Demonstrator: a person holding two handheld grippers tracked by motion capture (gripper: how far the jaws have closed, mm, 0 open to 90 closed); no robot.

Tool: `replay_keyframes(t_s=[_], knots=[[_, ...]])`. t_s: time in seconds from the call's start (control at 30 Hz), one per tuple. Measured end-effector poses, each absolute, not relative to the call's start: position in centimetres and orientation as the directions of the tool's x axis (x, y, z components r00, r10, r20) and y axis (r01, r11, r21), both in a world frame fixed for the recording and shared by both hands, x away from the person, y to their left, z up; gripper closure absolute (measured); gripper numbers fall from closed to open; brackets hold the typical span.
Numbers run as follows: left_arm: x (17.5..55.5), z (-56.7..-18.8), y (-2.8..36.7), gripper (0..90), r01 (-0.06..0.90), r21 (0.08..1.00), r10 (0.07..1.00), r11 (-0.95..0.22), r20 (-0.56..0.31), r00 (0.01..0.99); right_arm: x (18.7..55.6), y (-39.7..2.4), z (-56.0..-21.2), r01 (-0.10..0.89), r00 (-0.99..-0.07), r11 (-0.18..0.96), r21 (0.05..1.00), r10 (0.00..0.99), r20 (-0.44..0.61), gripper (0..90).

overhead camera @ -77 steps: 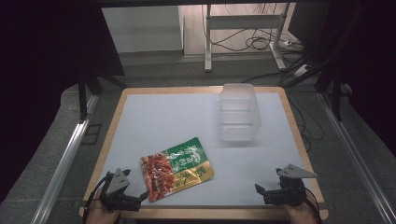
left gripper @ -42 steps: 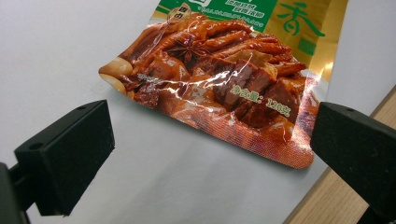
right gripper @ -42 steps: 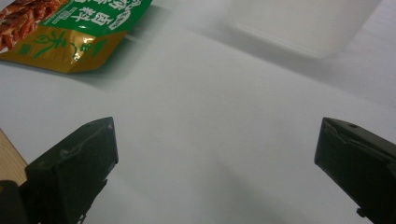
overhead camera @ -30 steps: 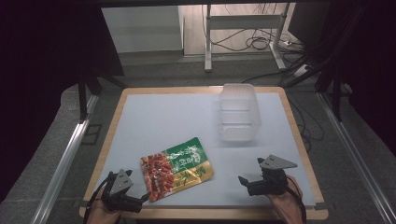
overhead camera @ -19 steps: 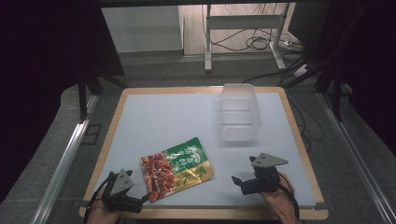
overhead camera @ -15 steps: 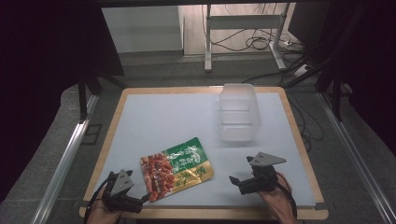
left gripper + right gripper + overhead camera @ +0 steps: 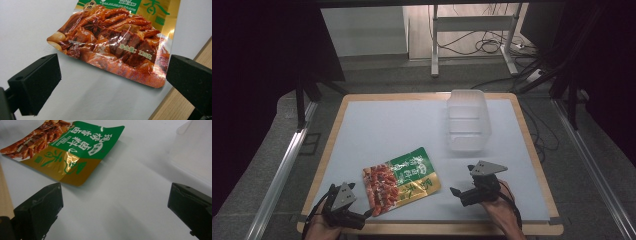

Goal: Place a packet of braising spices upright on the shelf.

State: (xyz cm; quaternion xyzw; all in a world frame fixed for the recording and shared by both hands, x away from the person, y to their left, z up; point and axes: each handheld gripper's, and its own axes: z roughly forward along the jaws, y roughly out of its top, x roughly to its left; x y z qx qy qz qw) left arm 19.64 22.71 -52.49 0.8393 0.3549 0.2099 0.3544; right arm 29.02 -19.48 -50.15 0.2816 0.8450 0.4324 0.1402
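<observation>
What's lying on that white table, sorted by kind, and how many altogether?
Food pouch: 1
Clear plastic container: 1
Hand-held grippers: 2, left gripper and right gripper
Total: 4

One snack pouch lies at the lower centre of the high view. One clear plastic container stands at the upper right of centre. Two grippers are present: the left gripper at the bottom left and the right gripper at the lower right.
</observation>
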Motion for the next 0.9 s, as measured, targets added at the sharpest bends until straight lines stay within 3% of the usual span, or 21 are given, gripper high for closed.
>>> replay_keyframes(t_s=[0.9], knots=[[19.7, -52.5, 22.8, 0.0, 0.453, 0.745, 0.747, -0.49, 0.09, 0.659, 31.2, -14.6, -51.4, 0.398, -0.829, 0.476, 0.784, 0.553, 0.085, 0.0]])
